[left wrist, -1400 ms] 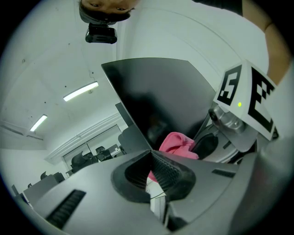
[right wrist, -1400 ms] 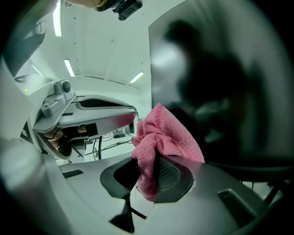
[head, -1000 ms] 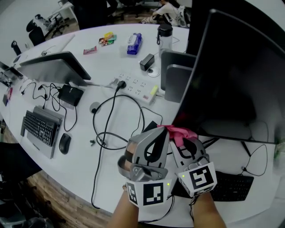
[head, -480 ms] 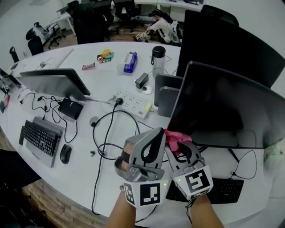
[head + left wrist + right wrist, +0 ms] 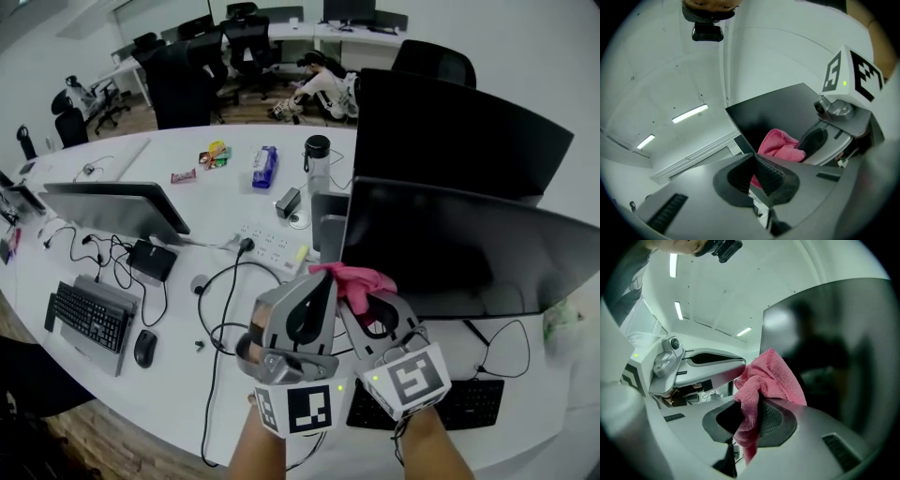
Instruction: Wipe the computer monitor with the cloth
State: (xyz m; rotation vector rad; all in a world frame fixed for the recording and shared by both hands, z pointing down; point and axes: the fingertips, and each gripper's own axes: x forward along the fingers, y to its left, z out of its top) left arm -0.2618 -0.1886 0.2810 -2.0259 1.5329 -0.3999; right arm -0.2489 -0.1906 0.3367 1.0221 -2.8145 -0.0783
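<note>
Right gripper view shows the right gripper (image 5: pixel 751 417) clamped on a pink cloth (image 5: pixel 771 376), a fold pinched between the ribbed pads while the rest bunches up above the jaw tips and a strip hangs below them. Just past the cloth stands the dark screen of the computer monitor (image 5: pixel 829 333); whether the cloth touches the glass cannot be told from here. In the left gripper view the left gripper (image 5: pixel 754 171) has its jaws pressed together with nothing held between them, and it sits just beside the right one, the pink bundle showing beyond its tips. From the head view both grippers are raised over the near edge of the white table (image 5: pixel 178 375), close side by side, with the cloth at the lower left corner of the monitor, which stands toward the table's right side. A black keyboard (image 5: pixel 478 403) lies below the screen at the near edge. A second, larger dark monitor (image 5: pixel 450 131) stands behind the first. Toward the table's middle lie a white power strip (image 5: pixel 272 246) with looping black cables, and a dark-capped bottle (image 5: pixel 317 161) stands farther back. Along the left edge are another monitor (image 5: pixel 117 208), a grey keyboard (image 5: pixel 89 314) and a black mouse (image 5: pixel 144 347). Beyond the far edge, among office chairs, a person (image 5: pixel 319 89) sits low.
</note>
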